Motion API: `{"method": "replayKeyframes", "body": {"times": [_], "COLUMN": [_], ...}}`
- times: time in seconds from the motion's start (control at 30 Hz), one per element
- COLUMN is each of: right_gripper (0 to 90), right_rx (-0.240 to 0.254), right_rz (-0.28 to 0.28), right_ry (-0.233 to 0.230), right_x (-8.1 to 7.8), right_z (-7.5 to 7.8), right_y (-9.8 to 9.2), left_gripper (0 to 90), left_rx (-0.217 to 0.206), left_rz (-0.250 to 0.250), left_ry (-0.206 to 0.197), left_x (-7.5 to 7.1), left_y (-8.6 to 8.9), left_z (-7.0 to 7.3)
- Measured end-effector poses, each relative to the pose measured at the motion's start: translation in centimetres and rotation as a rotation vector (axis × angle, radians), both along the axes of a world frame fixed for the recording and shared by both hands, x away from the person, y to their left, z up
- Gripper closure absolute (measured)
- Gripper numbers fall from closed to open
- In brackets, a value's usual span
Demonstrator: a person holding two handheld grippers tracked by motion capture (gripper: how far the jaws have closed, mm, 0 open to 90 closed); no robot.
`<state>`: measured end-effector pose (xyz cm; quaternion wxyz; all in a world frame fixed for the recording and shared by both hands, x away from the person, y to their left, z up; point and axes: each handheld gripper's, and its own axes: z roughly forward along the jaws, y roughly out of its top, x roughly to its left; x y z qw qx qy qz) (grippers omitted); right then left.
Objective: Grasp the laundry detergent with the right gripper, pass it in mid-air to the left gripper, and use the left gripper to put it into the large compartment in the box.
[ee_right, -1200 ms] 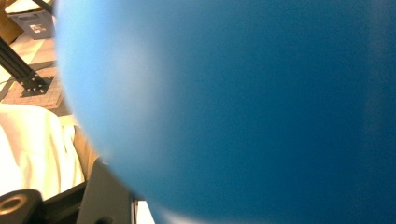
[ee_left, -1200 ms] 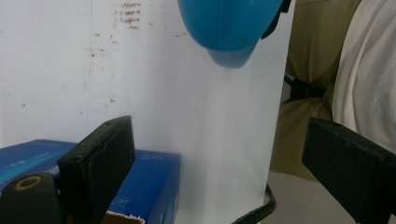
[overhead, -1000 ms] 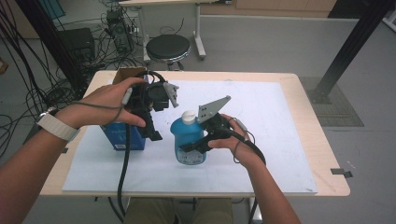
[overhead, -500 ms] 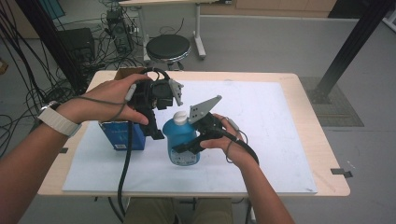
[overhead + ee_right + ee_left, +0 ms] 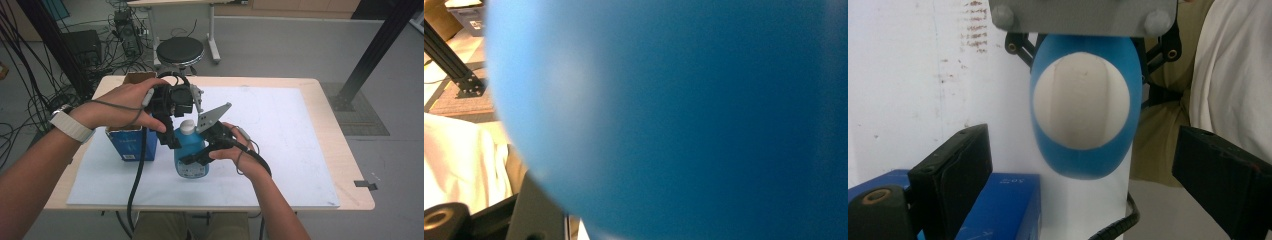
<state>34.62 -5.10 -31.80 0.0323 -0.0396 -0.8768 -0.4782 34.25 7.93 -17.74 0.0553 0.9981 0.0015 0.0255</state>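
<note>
**High view.** We record an upright blue plastic bottle with a white cap (image 5: 190, 150) standing on the white sheet over the pale wooden table (image 5: 320, 87), towards its near left. Just to its left stands a dark blue cardboard box with an open top (image 5: 129, 141). The right gripper (image 5: 196, 156) clasps the bottle's body from the right side. The left gripper (image 5: 172, 136) hangs above the cap, pointing down. A round black stool (image 5: 180, 50) stands on the floor beyond the table.

**Left gripper view.** We look straight down on the white cap (image 5: 1081, 101) and the blue shoulders of the bottle below it. The two black jaws stand wide apart, one at each lower corner, with the cap between and beyond them; neither touches it. A corner of the blue box (image 5: 998, 200) lies at lower left. The grey plate of the right gripper (image 5: 1083, 15) crosses the top edge.

**Right gripper view.** The blue wall of the bottle (image 5: 684, 120) sits blurred against the lens. One black jaw shows at lower left, pressed close to it; the jaws are closed on the bottle.

**Progress.** We judge the work to be opening the bottle. Done: bottle steadied in the right gripper, left gripper lined up over the cap. Left: lowering, closing on the cap and turning it off; the cap is still on.
</note>
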Motion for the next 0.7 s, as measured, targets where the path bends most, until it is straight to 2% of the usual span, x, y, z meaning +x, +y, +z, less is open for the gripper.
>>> {"method": "replayKeyframes", "body": {"times": [0.7], "right_gripper": [43.7], "right_rx": [0.001], "right_rz": [0.005], "right_ry": [0.02], "right_x": [0.04], "right_z": [-0.3], "right_y": [0.42], "left_gripper": [9.6], "left_rx": [0.01], "left_rz": [0.015], "left_ry": [0.012], "left_x": [0.41], "left_y": [-0.91], "left_z": [-0.51]}}
